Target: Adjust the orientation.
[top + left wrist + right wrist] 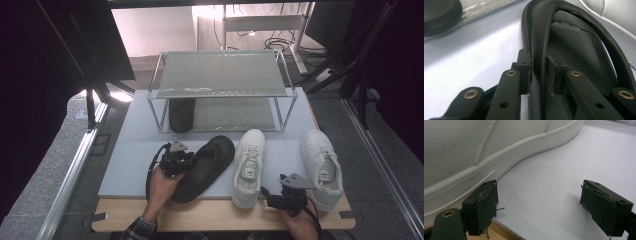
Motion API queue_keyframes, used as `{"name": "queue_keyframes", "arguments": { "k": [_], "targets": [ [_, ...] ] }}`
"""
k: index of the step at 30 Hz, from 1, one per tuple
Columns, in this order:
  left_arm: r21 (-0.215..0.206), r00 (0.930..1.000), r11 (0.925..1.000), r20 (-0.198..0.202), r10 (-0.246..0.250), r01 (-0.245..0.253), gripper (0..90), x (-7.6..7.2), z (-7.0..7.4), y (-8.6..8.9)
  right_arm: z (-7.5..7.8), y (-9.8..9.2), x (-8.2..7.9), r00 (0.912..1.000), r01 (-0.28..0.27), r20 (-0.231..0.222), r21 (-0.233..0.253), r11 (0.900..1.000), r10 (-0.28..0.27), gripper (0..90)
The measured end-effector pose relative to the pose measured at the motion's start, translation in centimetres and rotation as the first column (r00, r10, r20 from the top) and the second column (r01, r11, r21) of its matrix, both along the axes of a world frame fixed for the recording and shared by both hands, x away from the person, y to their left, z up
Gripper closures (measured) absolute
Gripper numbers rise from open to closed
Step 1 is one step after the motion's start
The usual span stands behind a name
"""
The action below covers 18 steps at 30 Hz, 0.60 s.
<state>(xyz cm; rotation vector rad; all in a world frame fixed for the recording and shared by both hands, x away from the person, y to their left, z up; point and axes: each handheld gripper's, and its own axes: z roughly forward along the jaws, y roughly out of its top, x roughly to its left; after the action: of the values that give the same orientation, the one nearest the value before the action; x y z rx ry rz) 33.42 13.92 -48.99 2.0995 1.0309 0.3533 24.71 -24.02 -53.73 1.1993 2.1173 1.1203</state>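
A black flip-flop (pixel 206 166) lies on the grey mat (pixel 130 150) in front of the rack. My left gripper (pixel 189 160) is at its left edge. In the left gripper view this gripper (pixel 538 63) is shut on the flip-flop's black strap (pixel 541 35). Two white sneakers stand to the right, one in the middle (pixel 249 167) and one at the far right (pixel 322 167). My right gripper (pixel 266 196) hovers at the mat's front edge between them. Up close it (pixel 539 202) is open, its left fingertip beside a white sneaker's sole (pixel 461 152).
A two-tier metal shoe rack (pixel 220 75) stands at the back of the mat, with a second black flip-flop (pixel 181 115) on its lower shelf at the left. A wooden table edge (pixel 210 215) runs along the front. Dark frames and cables surround the table.
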Motion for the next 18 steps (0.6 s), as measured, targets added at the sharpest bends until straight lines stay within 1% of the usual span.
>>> {"name": "queue_keyframes", "arguments": {
  "k": [1, 2, 4, 5, 11, 13, 16, 18],
  "targets": [
    [-0.004, 1.0000, 1.0000, -0.005, -0.004, 0.004, 78.2, 0.08, -0.02, 0.00, 0.00, 0.00, 0.00, 1.0000, 0.000, 0.000, 0.000, 1.000, 0.000, 14.9],
    [-0.012, 0.9999, 0.9999, -0.014, -0.005, 0.004, 78.2, 0.15, -0.03, -0.02, 0.00, 0.00, 0.00, 1.0000, 0.000, 0.000, 0.000, 1.000, 0.000, 14.9],
    [0.001, 0.9999, 1.0000, -0.017, 0.003, -0.003, 79.5, 0.20, 0.10, -0.14, 0.00, 0.00, 0.00, 1.0000, -0.001, 0.000, -0.001, 1.000, 0.001, 14.9],
    [0.001, 0.9999, 1.0000, -0.017, 0.003, -0.003, 79.9, 0.20, 0.10, -0.14, 0.00, 0.00, 0.00, 1.0000, -0.001, 0.000, -0.001, 1.000, 0.001, 14.9],
    [0.005, 0.9998, 0.9998, -0.010, 0.017, -0.017, 81.2, 0.20, 0.13, -0.07, 0.00, 0.00, 0.00, 1.0000, -0.001, 0.000, -0.001, 1.000, 0.001, 14.9],
    [-0.003, 0.9997, 0.9997, -0.008, 0.024, -0.024, 81.3, 0.21, 0.18, 0.01, 0.00, 0.00, 0.00, 1.0000, -0.001, 0.000, -0.001, 1.000, 0.001, 14.8],
    [-0.003, 0.9996, 0.9996, -0.004, 0.028, -0.028, 81.3, 0.22, 0.42, 0.18, 0.00, 0.00, 0.00, 1.0000, -0.001, 0.000, -0.001, 1.000, 0.001, 14.8],
    [0.003, 0.9995, 0.9995, 0.007, 0.032, -0.032, 81.3, 0.24, 0.70, 0.30, 0.00, 0.00, 0.00, 1.0000, -0.001, 0.000, -0.001, 1.000, 0.001, 14.8]
  ]
}}
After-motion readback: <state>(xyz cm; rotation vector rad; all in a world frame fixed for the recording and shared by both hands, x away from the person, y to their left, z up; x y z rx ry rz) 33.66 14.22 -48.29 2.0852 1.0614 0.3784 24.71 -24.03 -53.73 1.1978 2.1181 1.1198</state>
